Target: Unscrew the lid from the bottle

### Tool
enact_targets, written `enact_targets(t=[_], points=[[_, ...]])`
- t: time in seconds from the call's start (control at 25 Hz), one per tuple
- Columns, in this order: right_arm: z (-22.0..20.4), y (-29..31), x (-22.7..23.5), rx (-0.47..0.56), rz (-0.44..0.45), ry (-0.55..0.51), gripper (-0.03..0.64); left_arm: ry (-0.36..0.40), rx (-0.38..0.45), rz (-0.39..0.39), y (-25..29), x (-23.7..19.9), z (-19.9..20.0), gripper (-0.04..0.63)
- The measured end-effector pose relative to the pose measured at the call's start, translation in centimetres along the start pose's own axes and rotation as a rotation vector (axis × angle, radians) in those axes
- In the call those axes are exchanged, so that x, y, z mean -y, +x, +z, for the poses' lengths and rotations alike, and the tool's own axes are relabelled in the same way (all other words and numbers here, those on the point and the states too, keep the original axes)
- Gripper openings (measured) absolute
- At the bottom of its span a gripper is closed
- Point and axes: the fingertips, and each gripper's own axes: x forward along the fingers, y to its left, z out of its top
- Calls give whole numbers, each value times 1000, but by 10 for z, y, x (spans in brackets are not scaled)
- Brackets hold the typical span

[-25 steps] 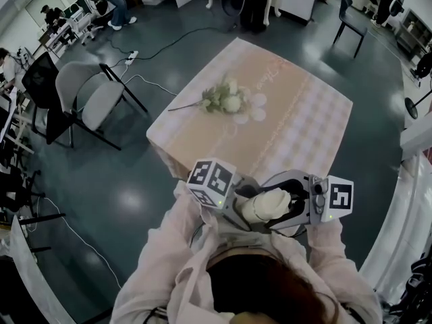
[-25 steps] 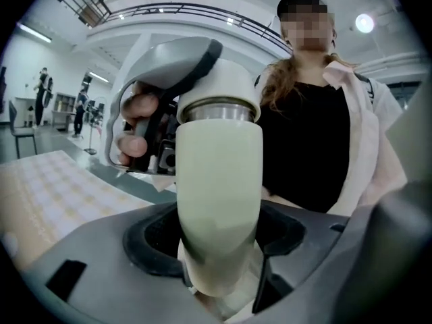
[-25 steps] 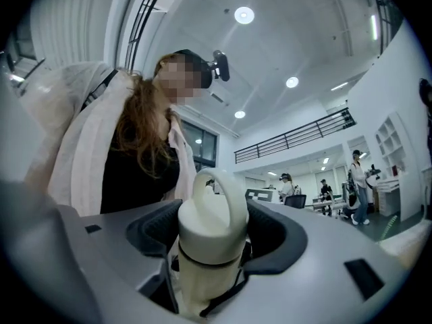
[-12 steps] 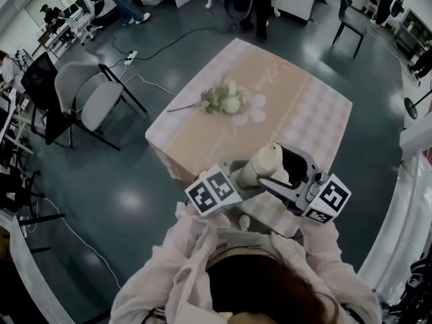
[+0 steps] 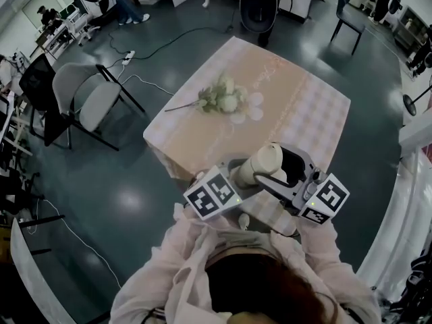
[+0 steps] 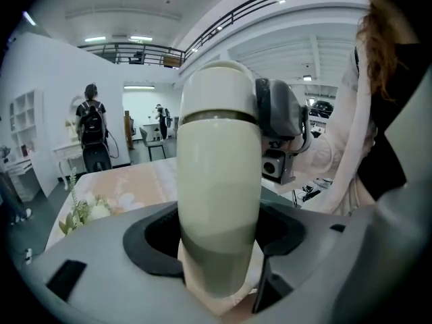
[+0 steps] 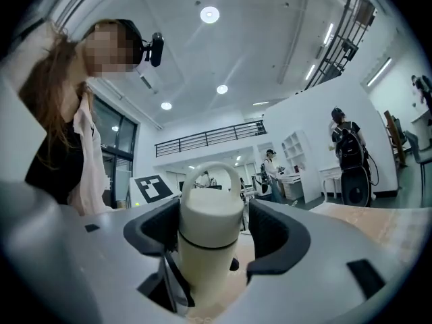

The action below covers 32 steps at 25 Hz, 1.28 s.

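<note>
A cream bottle (image 5: 255,167) with a rounded lid (image 5: 270,155) is held in the air over the table's near edge. My left gripper (image 5: 241,175) is shut on the bottle's body (image 6: 219,181), one jaw on each side. My right gripper (image 5: 279,162) reaches in from the right around the lid. In the right gripper view the lid (image 7: 210,211), with its loop handle (image 7: 210,173), stands between the jaws. They are closing, and a narrow gap still shows on the right side. The left gripper view shows the right gripper (image 6: 280,123) behind the lid (image 6: 219,90).
A table (image 5: 297,106) with a pale checked cloth lies ahead, with a bunch of white flowers (image 5: 226,100) on it. A grey chair (image 5: 88,100) stands on the dark floor at the left, near a cable (image 5: 155,46). People stand far off in the room.
The bottle and both grippers rose from close to the person's chest and moved forward over the table edge. The bottle now points its lid up and away. Little has moved in the last half second.
</note>
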Motion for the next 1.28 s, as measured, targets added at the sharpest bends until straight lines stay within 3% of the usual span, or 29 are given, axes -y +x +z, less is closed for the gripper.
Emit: enact_targets(t=[0.12,0.2,0.44,0.72,0.84,0.92,1.0,1.12,1.28], points=[[1,2,-3,1,4,-13,313,11,-7,-3,0,1,2,316],[4,1,-9,14,61,-6,311,28,4,-59,-3,7,3,316],[17,-13,-60,92,396,-58,308,115,49,-470,-27,61,3,316],[18,-20,-99,114,624,-90,308,187,75,-919,-56,102,-6,316],[23,-25,-110,143,686,-98,307,239,53,-1057,-65,116,-13,316],[32,-30,-108,189,681,-75,307,262,30,-1056,-62,121,-18,316],[43,-35,-95,234,626,-53,307,232,39,-974,-50,117,-18,316],[49,-35,-64,238,463,-38,308,162,103,-775,-32,93,-12,316],[25,-37,-20,139,198,-28,310,93,147,-474,-17,53,-8,318]])
